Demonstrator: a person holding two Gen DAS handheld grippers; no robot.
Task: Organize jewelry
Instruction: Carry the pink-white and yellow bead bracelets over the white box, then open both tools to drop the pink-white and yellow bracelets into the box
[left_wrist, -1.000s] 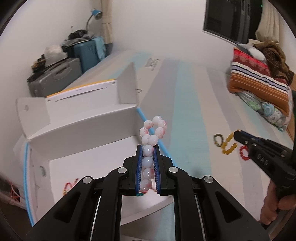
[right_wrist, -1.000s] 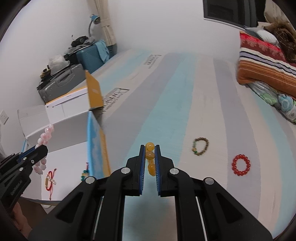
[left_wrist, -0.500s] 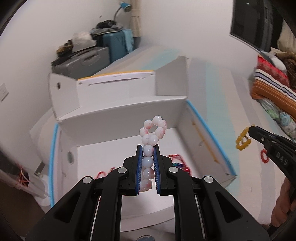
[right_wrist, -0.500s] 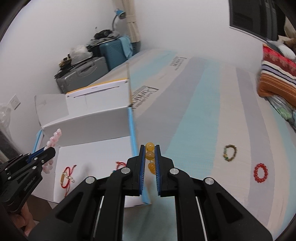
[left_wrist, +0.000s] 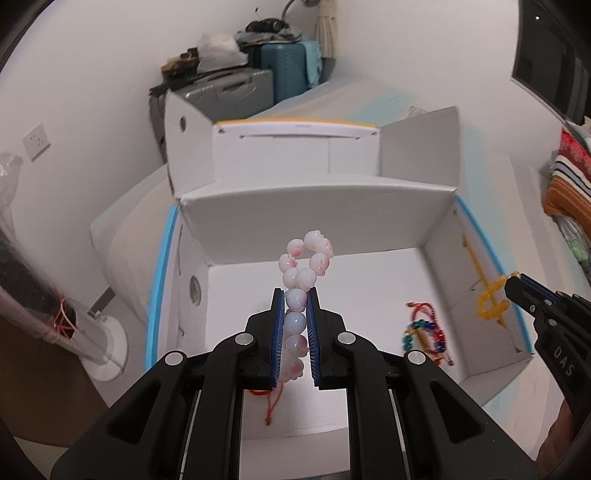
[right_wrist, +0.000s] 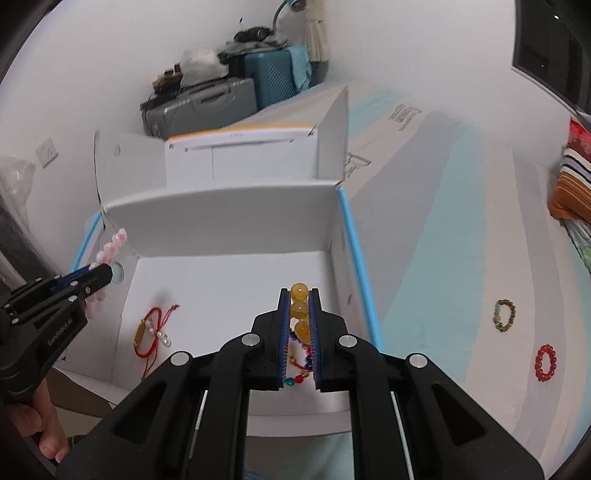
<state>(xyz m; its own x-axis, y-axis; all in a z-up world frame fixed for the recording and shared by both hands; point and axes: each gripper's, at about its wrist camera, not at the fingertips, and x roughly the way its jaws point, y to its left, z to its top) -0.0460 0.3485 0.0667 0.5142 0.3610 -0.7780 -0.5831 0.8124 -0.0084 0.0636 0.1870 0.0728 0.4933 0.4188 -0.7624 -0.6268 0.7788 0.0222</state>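
My left gripper (left_wrist: 296, 293) is shut on a pink-and-white bead bracelet (left_wrist: 306, 263), whose loop sticks up past the fingertips above the open white box (left_wrist: 317, 218). My right gripper (right_wrist: 299, 291) is shut on a yellow amber bead bracelet (right_wrist: 299, 309) over the right part of the same box (right_wrist: 236, 206). From the left wrist view the right gripper (left_wrist: 511, 280) shows at the box's right wall with the yellow beads (left_wrist: 491, 301) hanging from it. The left gripper (right_wrist: 107, 271) shows at the box's left wall in the right wrist view.
Inside the box lie a multicoloured bead bracelet (left_wrist: 424, 328) and a red cord bracelet with pearls (right_wrist: 151, 330). On the striped bed sheet to the right lie a brown bead bracelet (right_wrist: 505, 314) and a red bead bracelet (right_wrist: 546, 362). Suitcases (right_wrist: 207, 99) stand behind the box.
Both grippers have swung left from over the striped sheet to above the white box, each keeping its bracelet. The box's inside now fills both views.
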